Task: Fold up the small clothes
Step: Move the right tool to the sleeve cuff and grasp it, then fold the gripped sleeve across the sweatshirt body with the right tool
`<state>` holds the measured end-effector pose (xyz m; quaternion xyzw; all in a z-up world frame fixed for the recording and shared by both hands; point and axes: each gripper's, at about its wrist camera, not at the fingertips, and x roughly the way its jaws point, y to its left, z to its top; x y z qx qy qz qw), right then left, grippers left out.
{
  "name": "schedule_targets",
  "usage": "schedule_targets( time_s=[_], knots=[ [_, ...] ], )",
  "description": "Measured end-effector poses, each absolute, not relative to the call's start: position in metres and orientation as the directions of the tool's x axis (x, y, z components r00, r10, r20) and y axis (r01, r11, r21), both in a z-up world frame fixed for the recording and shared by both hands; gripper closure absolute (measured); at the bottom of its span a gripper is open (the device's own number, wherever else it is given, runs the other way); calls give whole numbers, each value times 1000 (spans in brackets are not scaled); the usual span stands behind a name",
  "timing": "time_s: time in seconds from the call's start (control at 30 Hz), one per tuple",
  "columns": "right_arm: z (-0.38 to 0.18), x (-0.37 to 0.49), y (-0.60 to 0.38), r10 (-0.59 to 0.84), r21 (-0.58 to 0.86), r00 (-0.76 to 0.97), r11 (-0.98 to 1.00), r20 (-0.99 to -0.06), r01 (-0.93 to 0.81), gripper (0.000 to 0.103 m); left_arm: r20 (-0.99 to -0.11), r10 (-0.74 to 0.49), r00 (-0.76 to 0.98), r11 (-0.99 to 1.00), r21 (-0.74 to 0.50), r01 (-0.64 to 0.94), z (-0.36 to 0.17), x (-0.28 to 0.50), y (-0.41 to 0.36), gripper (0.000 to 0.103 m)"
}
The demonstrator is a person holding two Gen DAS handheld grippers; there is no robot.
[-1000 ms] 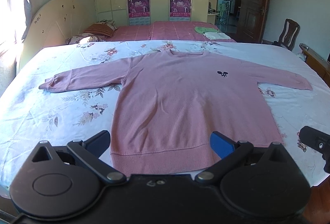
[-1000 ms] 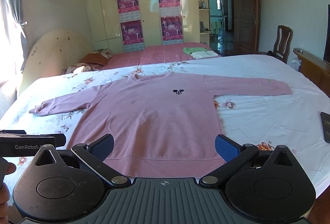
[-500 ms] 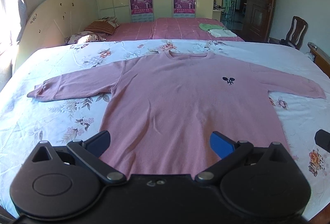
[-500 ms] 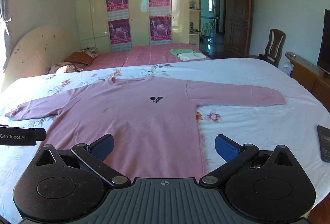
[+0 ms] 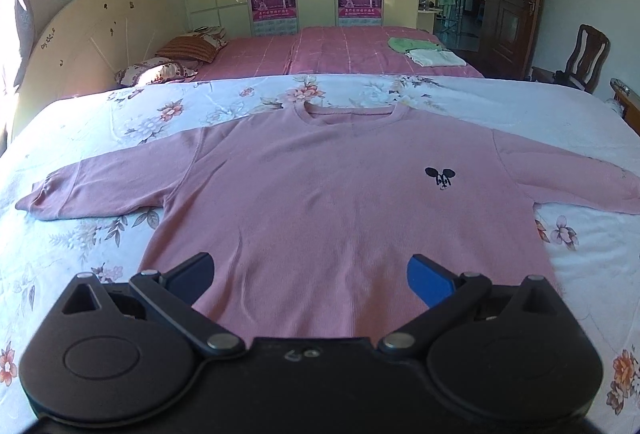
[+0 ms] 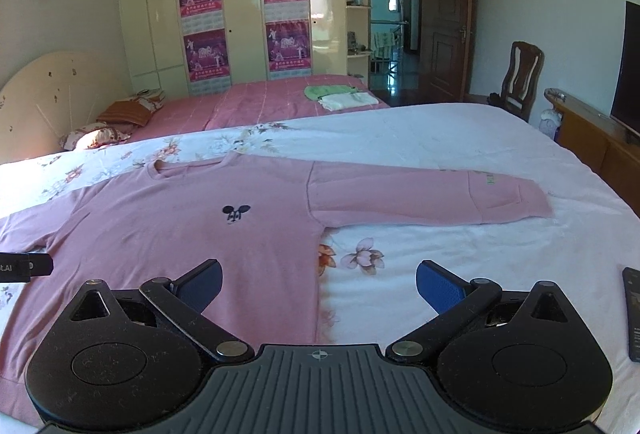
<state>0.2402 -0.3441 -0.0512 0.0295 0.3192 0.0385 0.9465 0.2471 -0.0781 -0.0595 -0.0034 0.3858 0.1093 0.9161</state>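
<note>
Fingers (image 5: 200, 270) of my left gripper (image 5: 310, 274) are spread wide and empty over the lower body of the pink sweater (image 5: 320, 202), my landmark, lying flat on the floral bed (image 5: 80, 246). Right of that, my right gripper (image 6: 318, 282) gapes, empty, astride the sweater's right side seam. Folding hasn't begun; next I judge I must pinch a sleeve (image 6: 432, 196) and carry it across. No containers show.

Bedroom: cream wardrobe (image 6: 248, 14) with posters, pink bed (image 6: 260, 102) behind, open door (image 6: 444, 22), wooden chair (image 6: 522, 78), sunlit left side.
</note>
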Motion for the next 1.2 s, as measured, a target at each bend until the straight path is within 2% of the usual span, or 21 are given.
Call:
schedule_targets(
  time_s=[0.27, 0.33, 0.37, 0.47, 0.77, 0.97, 1.03, 1.07, 1.2],
  knots=[
    [-79, 313, -409, 42, 103, 783, 994, -621, 28, 1, -729, 184, 659, 977, 61, -206, -84, 306, -102, 0],
    [-88, 332, -428, 28, 103, 774, 994, -633, 48, 20, -732, 182, 656, 977, 61, -203, -91, 320, -106, 0],
    [-92, 340, -436, 26, 114, 762, 992, -646, 63, 37, -734, 182, 654, 977, 63, -201, -93, 326, -108, 0],
    [-106, 364, -468, 17, 164, 742, 978, -670, 126, 38, -738, 182, 650, 978, 70, -194, -100, 342, -115, 1],
    [-139, 405, -543, -105, 145, 676, 942, -730, 303, 38, -744, 188, 641, 980, 98, -173, -117, 379, -128, 2],
    [-157, 427, -570, -126, 157, 641, 917, -757, 365, 38, -743, 196, 641, 979, 113, -169, -128, 403, -131, 3],
    [-163, 433, -578, -124, 178, 632, 903, -765, 392, 44, -743, 193, 641, 980, 115, -162, -130, 409, -131, 4],
    [-166, 436, -582, -119, 194, 627, 892, -770, 408, 53, -745, 194, 638, 980, 120, -158, -132, 413, -132, 6],
    [-171, 443, -592, -123, 242, 643, 860, -756, 449, 57, -753, 191, 630, 981, 131, -140, -135, 421, -132, 12]
  ],
)
